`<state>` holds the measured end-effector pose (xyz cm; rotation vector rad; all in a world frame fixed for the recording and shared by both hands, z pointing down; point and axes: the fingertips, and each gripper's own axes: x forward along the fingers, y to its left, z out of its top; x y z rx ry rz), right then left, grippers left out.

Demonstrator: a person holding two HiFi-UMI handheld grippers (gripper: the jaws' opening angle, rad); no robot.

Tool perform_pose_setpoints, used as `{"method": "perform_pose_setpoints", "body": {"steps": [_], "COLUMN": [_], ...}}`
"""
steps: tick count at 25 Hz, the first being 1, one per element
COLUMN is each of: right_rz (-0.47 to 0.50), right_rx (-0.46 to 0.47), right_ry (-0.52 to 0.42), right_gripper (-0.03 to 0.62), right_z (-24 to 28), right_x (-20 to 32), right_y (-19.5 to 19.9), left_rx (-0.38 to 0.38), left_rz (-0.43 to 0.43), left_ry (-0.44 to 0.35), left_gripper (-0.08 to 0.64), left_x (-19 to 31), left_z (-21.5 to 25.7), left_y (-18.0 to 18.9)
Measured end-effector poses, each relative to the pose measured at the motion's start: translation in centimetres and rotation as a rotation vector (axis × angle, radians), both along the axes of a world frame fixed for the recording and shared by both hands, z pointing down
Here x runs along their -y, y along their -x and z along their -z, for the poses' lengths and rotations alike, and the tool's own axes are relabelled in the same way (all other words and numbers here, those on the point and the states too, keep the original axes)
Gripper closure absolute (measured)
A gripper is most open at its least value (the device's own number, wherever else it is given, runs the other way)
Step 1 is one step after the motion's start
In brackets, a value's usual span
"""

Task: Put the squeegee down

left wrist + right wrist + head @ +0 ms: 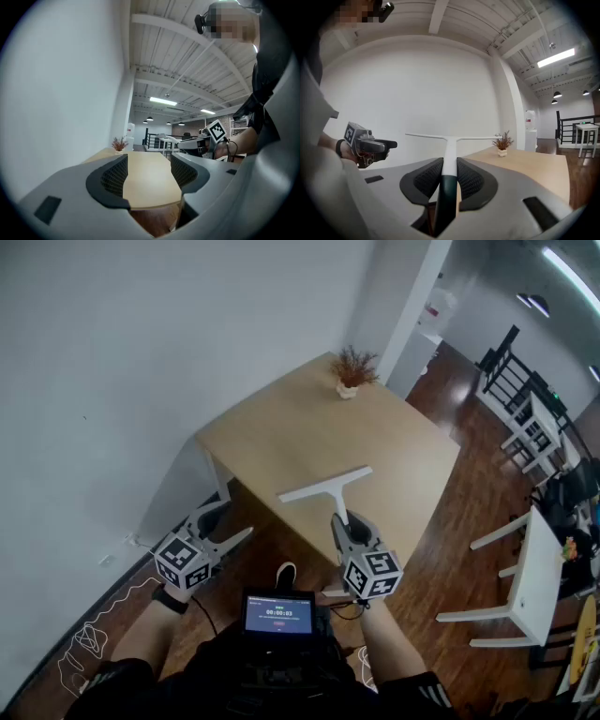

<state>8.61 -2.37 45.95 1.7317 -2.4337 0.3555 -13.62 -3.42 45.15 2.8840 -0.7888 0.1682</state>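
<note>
A white T-shaped squeegee (pixel 327 487) with a dark handle is held out over the near part of the light wooden table (pixel 309 427). My right gripper (pixel 341 520) is shut on its handle; in the right gripper view the squeegee (pixel 449 154) runs up between the jaws, its blade level above the table (pixel 534 164). My left gripper (pixel 234 536) is open and holds nothing, low at the table's near left corner. In the left gripper view, the left gripper (pixel 149 174) looks across the table top (pixel 145 178).
A small potted plant (pixel 353 371) stands at the table's far edge. A white wall (pixel 141 352) runs along the left. White chairs (pixel 525 587) stand on the wood floor at the right. A screen (pixel 278 613) hangs at the person's chest.
</note>
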Motion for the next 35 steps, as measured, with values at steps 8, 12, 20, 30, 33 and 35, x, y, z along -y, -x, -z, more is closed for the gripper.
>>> {"method": "perform_pose_setpoints", "body": {"steps": [8,12,20,30,33,35], "right_rz": [0.054,0.086,0.120,0.141,0.139,0.139], "right_rx": [-0.069,-0.124,-0.247,-0.216,-0.215,-0.219], "right_ry": [0.042,0.106,0.319,0.464,0.477,0.472], "right_gripper": [0.483,0.482,0.483,0.483,0.482,0.482], "right_z": [-4.4,-9.2,-23.3,-33.9,-34.8,-35.4], "right_x": [16.8,26.4,41.4,46.9,47.3,47.5], "right_y": [-2.8,-4.0,-6.3,-6.9,-6.8,-6.8], "left_rx": [0.037,0.051,0.066,0.069,0.078,0.082], "left_rz": [0.012,0.029,0.066,0.088,0.092,0.094], "left_ry": [-0.016,0.009,0.089,0.176,0.191,0.194], "left_gripper": [0.268,0.268,0.268,0.268,0.268,0.268], "left_x": [13.5,21.5,33.0,37.6,37.8,37.8], "left_z": [-2.2,-4.1,-9.7,-15.0,-15.5,-15.7], "left_y": [-4.9,-7.6,-10.6,-12.6,-12.5,-12.3]}}
